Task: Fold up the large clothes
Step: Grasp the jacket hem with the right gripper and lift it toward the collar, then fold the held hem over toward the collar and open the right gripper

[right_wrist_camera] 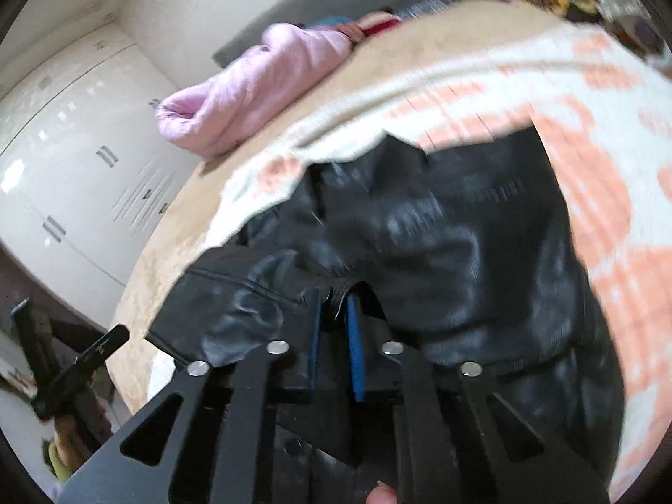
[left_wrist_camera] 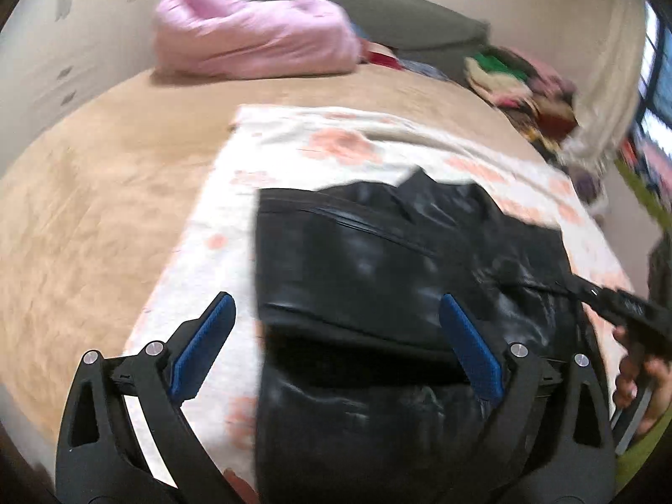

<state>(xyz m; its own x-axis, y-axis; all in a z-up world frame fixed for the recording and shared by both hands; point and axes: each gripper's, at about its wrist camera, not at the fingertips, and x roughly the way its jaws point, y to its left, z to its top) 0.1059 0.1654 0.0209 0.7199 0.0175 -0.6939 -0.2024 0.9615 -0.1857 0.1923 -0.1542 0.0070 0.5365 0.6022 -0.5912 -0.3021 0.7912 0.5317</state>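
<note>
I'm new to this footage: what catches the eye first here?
A shiny black jacket lies on a white cloth with orange flowers across the bed. The right gripper is shut on a fold of it, while the left gripper hangs open above it. A pink quilt sits bundled at the far end.

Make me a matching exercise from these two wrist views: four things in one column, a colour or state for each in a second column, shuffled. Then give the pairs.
Things
1. left hand-held gripper
2. right hand-held gripper
3. quilt
4. jacket

Colour or state
A. pink, bundled at the far end of the bed
B. black and shiny, lying on the flowered sheet
C. jaws wide apart, nothing between them
D. shut on a fold of the jacket

Pairs: 1-C, 2-D, 3-A, 4-B
</note>
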